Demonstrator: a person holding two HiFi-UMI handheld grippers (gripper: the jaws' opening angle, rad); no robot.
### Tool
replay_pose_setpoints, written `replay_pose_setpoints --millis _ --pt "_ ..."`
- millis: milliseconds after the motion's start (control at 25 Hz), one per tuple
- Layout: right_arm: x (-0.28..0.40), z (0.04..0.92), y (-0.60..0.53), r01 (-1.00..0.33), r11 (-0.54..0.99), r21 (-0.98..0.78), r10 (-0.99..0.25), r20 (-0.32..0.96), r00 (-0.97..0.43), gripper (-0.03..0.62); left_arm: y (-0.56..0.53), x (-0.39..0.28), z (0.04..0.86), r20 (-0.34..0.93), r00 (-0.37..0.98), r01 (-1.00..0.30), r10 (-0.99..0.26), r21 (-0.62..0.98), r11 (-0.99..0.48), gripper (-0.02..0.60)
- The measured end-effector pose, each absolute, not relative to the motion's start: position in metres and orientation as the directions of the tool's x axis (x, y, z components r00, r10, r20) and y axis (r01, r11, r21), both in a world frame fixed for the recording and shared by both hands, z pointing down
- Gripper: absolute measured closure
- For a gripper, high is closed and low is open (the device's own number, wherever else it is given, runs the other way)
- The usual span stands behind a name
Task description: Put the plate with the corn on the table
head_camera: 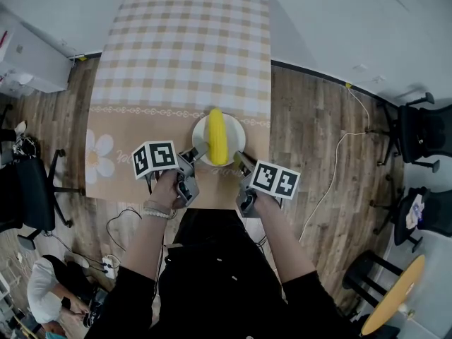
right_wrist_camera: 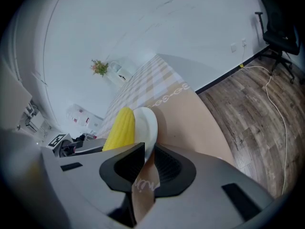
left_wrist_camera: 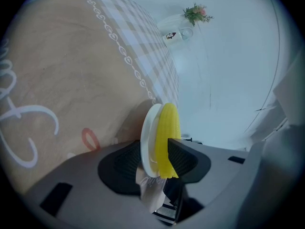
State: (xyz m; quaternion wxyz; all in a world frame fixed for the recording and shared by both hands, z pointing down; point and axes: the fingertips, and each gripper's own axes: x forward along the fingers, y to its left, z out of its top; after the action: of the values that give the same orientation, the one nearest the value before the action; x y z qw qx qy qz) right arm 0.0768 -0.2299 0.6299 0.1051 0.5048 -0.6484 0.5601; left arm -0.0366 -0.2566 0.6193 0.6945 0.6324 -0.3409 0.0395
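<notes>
Out beyond the left gripper point(head_camera: 192, 154), to its left, a white daisy print point(head_camera: 99, 154) marks the tan border of the checked tablecloth point(head_camera: 183, 48). In the left gripper view this gripper point(left_wrist_camera: 155, 151) has its jaws spread wide. The near left edge of the white plate point(left_wrist_camera: 148, 137) stands edge-on in the gap without being pinched, and the corn cob point(left_wrist_camera: 169, 123) rises just past the right-hand pad. Far ahead of the jaws, at the table's far end, stands a small vase of flowers point(left_wrist_camera: 195, 14). From the head view the plate point(head_camera: 233, 129) lies between the two grippers, just in front of their tips. It sits on the tan border close to the table's near edge, with the corn cob point(head_camera: 217, 138) lengthwise across its middle, pointing away from the person. The right gripper point(head_camera: 242, 159) meets the plate's near right edge. In the right gripper view this gripper point(right_wrist_camera: 148, 154) has its jaws drawn in to a narrow gap with the rim of the plate point(right_wrist_camera: 147, 123) caught between the ribbed pads. The corn cob point(right_wrist_camera: 120, 128) lies just left of the upper jaw, and the vase of flowers point(right_wrist_camera: 100, 67) is far ahead. Well off to this gripper's right, a pale cable point(head_camera: 339, 154) trails over the wood floor point(head_camera: 311, 119) toward a black office chair point(head_camera: 424, 133).
</notes>
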Motion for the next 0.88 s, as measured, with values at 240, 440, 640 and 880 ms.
replay_pose_setpoints --millis 240,440,640,880 --pt "0.081 0.631 -0.232 -0.789 -0.126 -0.601 -0.537 0.71 -0.455 0.507 -0.253 -0.055 0.616 0.543 0.741 -0.512 -0.395 0.838 0.189 0.405" --pt "0.079 0.631 -0.232 -0.801 -0.078 -0.593 -0.529 0.706 -0.471 0.501 -0.255 -0.074 0.614 0.551 0.704 -0.549 -0.447 0.822 0.149 0.451" --pt "0.083 0.626 -0.227 -0.842 -0.016 -0.539 -0.517 0.726 -0.454 0.499 -0.254 -0.079 0.601 0.542 0.673 -0.593 -0.503 0.802 0.071 0.54" --pt "0.097 0.594 -0.234 -0.856 0.031 -0.515 -0.623 0.66 -0.42 0.545 -0.258 -0.077 0.572 0.503 0.646 -0.637 -0.574 0.77 -0.041 0.561"
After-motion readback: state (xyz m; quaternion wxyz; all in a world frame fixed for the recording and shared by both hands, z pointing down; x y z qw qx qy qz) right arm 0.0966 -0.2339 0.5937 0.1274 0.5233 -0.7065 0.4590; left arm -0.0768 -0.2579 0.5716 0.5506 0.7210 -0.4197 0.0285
